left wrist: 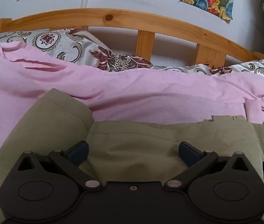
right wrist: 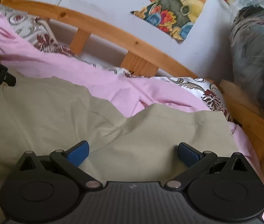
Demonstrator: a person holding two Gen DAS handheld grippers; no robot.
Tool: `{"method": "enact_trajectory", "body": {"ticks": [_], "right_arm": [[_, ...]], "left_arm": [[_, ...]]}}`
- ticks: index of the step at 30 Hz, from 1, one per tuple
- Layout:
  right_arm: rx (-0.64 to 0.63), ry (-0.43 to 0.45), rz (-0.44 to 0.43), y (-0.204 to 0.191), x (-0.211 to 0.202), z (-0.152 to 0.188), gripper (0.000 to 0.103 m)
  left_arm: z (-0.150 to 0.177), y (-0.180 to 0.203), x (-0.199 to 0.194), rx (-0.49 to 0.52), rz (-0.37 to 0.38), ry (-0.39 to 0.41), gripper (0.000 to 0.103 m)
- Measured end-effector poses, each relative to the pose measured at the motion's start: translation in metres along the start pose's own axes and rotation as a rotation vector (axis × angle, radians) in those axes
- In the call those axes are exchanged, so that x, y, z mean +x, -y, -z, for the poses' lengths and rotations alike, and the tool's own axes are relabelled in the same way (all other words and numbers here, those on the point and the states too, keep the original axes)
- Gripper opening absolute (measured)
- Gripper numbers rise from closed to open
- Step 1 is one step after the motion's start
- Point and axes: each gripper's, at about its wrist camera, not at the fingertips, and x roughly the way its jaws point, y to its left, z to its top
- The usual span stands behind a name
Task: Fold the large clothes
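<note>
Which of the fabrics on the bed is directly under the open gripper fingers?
The khaki garment, plain olive-beige with stitched seams. It lies on top of the pink sheet, while the patterned cover sits farther back by the wooden rail.

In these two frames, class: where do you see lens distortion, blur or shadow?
Left wrist view: the wooden headboard rail bows into an arc, a fisheye effect; a soft shadow darkens the khaki garment. Right wrist view: the rail bows too, and the grey bundle looks smeared.

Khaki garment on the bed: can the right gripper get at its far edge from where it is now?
Probably yes. The right gripper has its jaws wide open over the khaki garment, and nothing lies between them and the far edge; only the pink sheet lies beyond.
</note>
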Motion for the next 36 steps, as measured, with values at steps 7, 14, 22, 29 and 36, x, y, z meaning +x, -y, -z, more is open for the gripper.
{"method": "enact_trajectory", "body": {"ticks": [7,14,22,29,36], "right_arm": [[0.132,-0.072,-0.137,0.031,0.009,-0.004,0.103],[0.195,-0.077,0.084,0.097,-0.026,0.0,0.103],[0.164,-0.159,0.137,0.104,-0.005,0.042,0.103],[0.145,-0.153,0.126,0.1,-0.005,0.04,0.103],[0.168,0.051,-0.011,0.092,-0.068,0.005,0.103]], "left_arm": [[-0.008,-0.014,-0.006,-0.051,0.062,-0.01,0.102],[-0.021,-0.061,-0.054,-0.187,0.061,-0.007,0.102],[-0.005,-0.078,-0.029,-0.207,-0.077,-0.072,0.102],[-0.009,-0.082,-0.032,-0.221,-0.101,-0.079,0.102],[-0.036,-0.072,-0.08,-0.242,-0.057,-0.011,0.102]]}}
